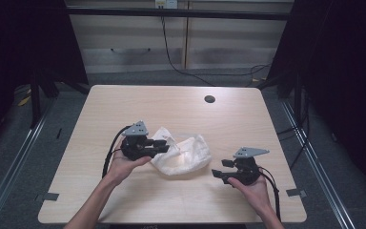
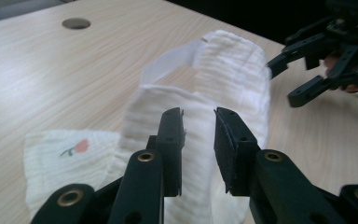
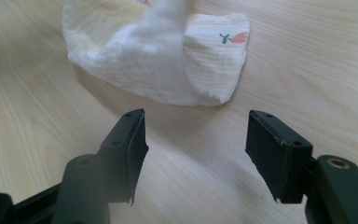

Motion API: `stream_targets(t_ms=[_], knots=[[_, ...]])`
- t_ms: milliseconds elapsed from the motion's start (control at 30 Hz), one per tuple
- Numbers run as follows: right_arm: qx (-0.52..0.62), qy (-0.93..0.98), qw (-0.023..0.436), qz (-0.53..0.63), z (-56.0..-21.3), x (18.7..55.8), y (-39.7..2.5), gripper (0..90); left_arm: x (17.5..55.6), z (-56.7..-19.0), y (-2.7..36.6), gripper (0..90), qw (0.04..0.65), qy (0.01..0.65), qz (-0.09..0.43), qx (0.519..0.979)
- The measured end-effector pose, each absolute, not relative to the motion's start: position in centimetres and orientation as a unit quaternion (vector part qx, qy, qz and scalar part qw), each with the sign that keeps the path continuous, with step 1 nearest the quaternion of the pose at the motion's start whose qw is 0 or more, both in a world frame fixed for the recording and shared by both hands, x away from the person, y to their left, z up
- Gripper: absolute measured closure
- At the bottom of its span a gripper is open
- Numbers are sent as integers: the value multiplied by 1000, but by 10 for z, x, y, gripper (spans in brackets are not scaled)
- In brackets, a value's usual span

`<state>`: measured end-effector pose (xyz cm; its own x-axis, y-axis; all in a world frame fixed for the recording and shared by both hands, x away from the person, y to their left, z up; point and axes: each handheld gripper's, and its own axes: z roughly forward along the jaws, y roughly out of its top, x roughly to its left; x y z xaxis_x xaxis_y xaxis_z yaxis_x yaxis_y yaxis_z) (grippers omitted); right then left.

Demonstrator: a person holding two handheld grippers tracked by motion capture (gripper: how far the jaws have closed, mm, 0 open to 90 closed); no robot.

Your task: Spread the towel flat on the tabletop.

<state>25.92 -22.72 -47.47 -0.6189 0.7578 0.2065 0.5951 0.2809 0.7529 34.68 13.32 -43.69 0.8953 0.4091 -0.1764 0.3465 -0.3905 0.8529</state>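
Observation:
A white muslin cloth (image 1: 181, 155) with a small red flower print lies crumpled at the table's middle. My left gripper (image 1: 164, 145) is at its left edge. In the left gripper view the jaws (image 2: 199, 116) stand narrowly apart with a fold of the cloth (image 2: 233, 65) pinched between them, and the cloth rises in an arch beyond. My right gripper (image 1: 218, 168) is held just right of the cloth, open and empty. In the right gripper view its jaws (image 3: 196, 135) are wide apart above bare wood, short of the cloth (image 3: 200, 60). The right gripper (image 2: 284, 79) also shows far off in the left gripper view.
The light wooden table (image 1: 124, 105) has a round cable hole (image 1: 209, 99) at the back right. Black cables trail from both grippers toward the table's front edge. Dark curtains and floor rails flank the table.

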Motion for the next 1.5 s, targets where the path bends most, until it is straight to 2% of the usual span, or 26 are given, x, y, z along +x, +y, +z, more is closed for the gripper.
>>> stream_targets(t_ms=[367,533,700,833,1033,1067,1100,1133,1200,1233,1300,1500], knots=[[431,785,114,430,-466,256,-237,387,359,-455,146,721,483,263,31,835],[430,785,117,431,-461,276,-240,530,366,-471,152,722,458,285,37,841],[437,794,100,411,-475,301,-235,582,368,-481,154,723,443,291,33,847],[434,805,90,394,-491,314,-229,582,369,-489,156,723,432,296,33,851],[422,826,89,363,-499,313,-221,604,369,-500,157,723,413,311,45,855],[411,831,101,361,-500,311,-220,660,369,-501,158,726,411,312,44,856],[411,831,101,361,-500,311,-220,660,369,-503,158,726,408,310,41,858],[410,832,103,360,-500,310,-219,716,367,-504,158,725,408,309,43,858],[409,832,104,359,-500,310,-219,749,367,-504,158,725,406,308,44,859],[406,833,104,361,-500,309,-220,819,365,-504,158,725,406,307,44,860],[412,829,98,365,-499,308,-221,850,363,-503,159,725,402,301,44,864],[420,813,95,393,-491,306,-228,862,351,-501,166,726,393,289,45,872]])
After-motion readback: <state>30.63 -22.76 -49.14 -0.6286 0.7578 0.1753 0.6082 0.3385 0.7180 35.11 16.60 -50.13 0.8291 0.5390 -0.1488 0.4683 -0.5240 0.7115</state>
